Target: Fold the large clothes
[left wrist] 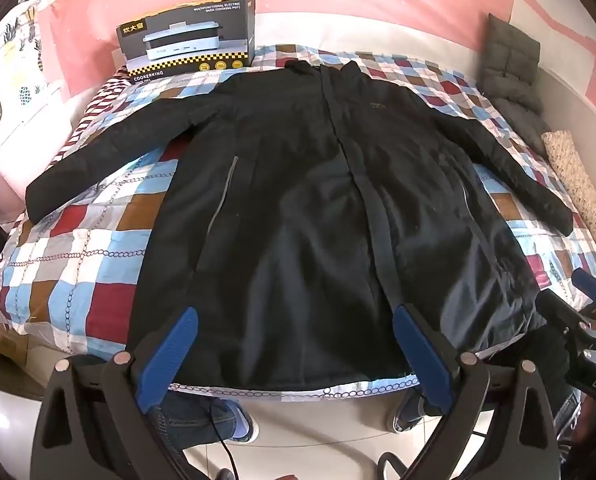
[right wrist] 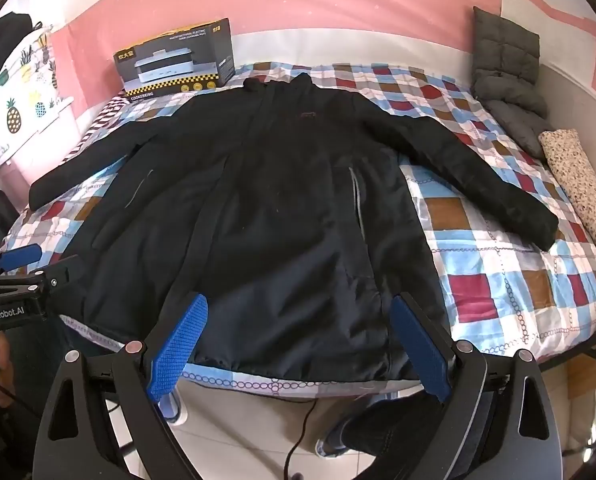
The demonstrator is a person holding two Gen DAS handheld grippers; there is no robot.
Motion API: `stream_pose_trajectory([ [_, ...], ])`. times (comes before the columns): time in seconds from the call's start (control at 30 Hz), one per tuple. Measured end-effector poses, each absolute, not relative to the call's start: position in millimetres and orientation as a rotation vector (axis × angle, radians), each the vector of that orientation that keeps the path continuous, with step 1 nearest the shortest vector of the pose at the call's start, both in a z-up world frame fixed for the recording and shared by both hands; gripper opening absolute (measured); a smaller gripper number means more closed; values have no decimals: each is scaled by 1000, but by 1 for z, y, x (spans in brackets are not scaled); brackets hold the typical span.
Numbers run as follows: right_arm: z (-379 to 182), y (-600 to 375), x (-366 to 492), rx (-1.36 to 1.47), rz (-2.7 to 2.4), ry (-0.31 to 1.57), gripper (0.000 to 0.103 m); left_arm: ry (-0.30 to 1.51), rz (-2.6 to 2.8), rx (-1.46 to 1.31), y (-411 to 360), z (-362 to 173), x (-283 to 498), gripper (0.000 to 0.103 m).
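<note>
While the coat (left wrist: 298, 200) lies spread, a box (left wrist: 187, 42) stands behind.

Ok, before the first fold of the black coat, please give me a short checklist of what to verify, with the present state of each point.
1. Black coat lies flat on the checked bedspread, front up: ok.
2. Both sleeves spread out to the sides, not tucked under: ok.
3. Front closed along the middle: looks closed; cannot tell whether it is zipped.
4. Left gripper open, nothing between its jaws: ok.
5. Right gripper open, nothing between its jaws: ok.
6. Cooker box near the collar, apart from the coat: ok.
</note>
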State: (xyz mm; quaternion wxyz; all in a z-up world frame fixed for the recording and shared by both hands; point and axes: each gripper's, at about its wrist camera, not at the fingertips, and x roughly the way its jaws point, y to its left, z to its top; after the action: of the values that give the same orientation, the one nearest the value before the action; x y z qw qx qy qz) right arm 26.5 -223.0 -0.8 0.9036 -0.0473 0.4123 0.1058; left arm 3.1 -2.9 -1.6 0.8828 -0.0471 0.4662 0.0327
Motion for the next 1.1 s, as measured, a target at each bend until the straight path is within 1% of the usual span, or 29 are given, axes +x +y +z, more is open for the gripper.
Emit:
stream_pose_trajectory([
  [1.1, -2, -221, 28, -102, 217, 864, 93, 978, 57, -89, -3, -5, -1, 99],
])
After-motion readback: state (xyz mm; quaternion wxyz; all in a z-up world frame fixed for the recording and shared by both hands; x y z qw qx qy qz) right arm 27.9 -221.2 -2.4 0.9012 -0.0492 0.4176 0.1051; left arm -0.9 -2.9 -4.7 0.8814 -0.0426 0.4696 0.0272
